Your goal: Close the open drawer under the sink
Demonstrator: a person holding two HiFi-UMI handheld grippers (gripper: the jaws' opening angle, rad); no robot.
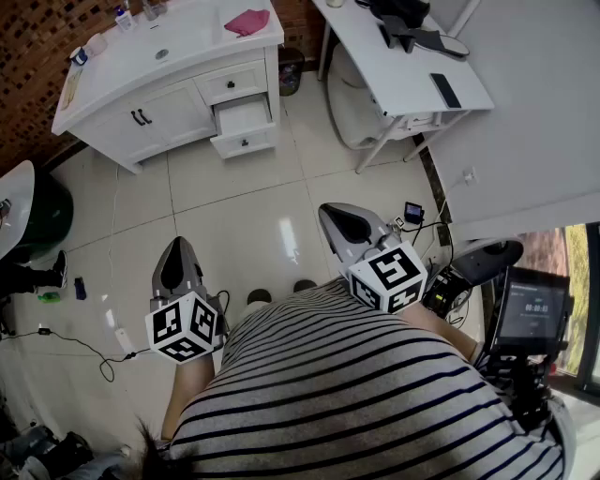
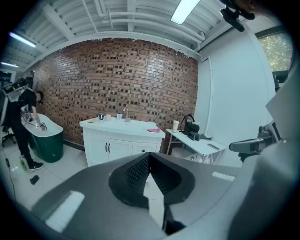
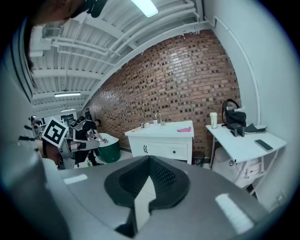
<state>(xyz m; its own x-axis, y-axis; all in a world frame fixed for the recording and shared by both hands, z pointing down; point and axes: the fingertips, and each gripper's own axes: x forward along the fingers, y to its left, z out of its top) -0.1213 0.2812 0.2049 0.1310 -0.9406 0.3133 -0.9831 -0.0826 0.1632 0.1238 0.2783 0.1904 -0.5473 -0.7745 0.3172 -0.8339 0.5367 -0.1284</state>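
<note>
Step in hand: approach, no contact w/ target yet. Open drawer (image 1: 242, 116) = middle one of the R-hand stack in the white vanity (image 1: 141, 120), under the sink (image 1: 178, 39); it's pulled out past the drawer fronts above & below it. Pink cloth (image 1: 247, 21) lies on the counter top, above the stack. Operator stands well apart from the vanity, w/ bare tile floor (image 1: 253, 211) between. Left gripper (image 1: 177, 251) and right gripper (image 1: 336, 217) are both held low near the torso, pointing roughly toward the vanity. Left gripper view: jaws pressed together at the tips, nothing between them; vanity visible beyond. Right gripper view: same, tips meeting, nothing pinched. Judgement: task ~0% done, drawer fully open as far as I can tell. Next move needs a walk-up to the vanity, then one gripper (the right looks better lined up w/ the stack) brought to the drawer front & pushed straight in. Jaws pressed together should do for a push; no grasp of the knob needed. Risk: an off-centre push could skew the drawer on its runners.
</note>
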